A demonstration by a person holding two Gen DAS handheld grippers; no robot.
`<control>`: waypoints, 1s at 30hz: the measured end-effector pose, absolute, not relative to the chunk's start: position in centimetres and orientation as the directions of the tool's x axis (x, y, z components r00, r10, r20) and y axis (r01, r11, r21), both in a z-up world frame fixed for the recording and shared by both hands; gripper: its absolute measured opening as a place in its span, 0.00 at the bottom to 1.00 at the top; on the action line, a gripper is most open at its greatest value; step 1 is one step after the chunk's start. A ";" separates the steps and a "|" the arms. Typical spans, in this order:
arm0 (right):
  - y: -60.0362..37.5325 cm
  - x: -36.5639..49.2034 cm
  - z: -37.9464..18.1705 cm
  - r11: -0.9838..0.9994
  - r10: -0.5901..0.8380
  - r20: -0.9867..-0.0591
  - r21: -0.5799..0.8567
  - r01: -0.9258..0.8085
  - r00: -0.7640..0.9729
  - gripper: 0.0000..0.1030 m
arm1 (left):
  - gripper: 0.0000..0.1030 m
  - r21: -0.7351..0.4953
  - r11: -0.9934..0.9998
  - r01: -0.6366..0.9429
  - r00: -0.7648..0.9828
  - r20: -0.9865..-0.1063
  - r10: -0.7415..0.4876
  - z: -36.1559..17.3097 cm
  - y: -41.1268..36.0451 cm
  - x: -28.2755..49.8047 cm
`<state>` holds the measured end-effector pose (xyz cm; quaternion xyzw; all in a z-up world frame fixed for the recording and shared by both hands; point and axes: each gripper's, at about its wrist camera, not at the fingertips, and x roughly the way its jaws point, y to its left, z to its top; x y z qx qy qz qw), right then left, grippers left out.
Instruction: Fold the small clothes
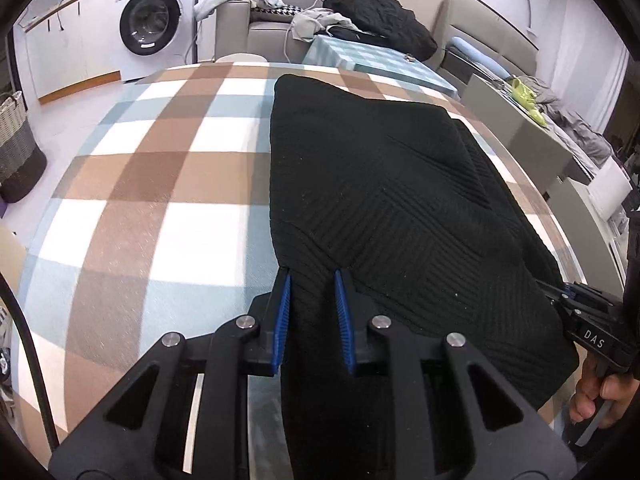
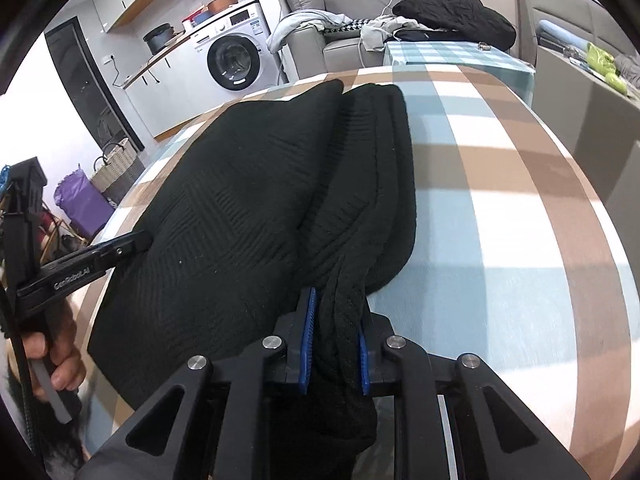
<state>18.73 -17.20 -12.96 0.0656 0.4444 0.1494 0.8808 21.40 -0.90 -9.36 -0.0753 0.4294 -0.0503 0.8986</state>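
Note:
A black ribbed knit garment (image 1: 384, 200) lies on the checked tablecloth (image 1: 160, 168), running from the near edge toward the far side. My left gripper (image 1: 312, 276) is shut on its near left hem, blue pads pressed on the cloth. In the right wrist view the same garment (image 2: 224, 208) has a folded side strip along its right. My right gripper (image 2: 336, 304) is shut on a bunched part of that strip at the near edge. Each gripper also shows in the other's view: the right gripper (image 1: 560, 296) at the garment's right corner, the left gripper (image 2: 136, 242) at its left edge.
A second checked table (image 1: 372, 60) stands beyond the far edge, with a black bundle (image 1: 384, 20) and a grey sofa (image 1: 264, 28) behind. A washing machine (image 1: 156, 20) is at the back left, a woven basket (image 1: 16, 148) on the floor. A hand (image 2: 56, 360) grips the left tool.

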 end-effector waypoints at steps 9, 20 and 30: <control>-18.0 16.5 -11.4 0.949 0.315 -0.725 0.224 -0.223 0.612 0.48 | 0.33 -0.170 0.985 0.043 0.666 -0.729 -0.155 -7.5 -0.3 18.8; -19.3 11.8 -7.0 0.929 0.370 -0.565 0.195 -0.316 0.738 1.00 | 0.95 -0.134 0.989 0.063 0.787 -0.603 -0.132 -4.2 -0.3 11.4; -19.0 10.6 -7.9 0.886 0.463 -0.463 0.247 -0.392 0.756 1.00 | 0.99 -0.101 0.994 0.036 0.856 -0.510 -0.083 -5.1 0.5 8.9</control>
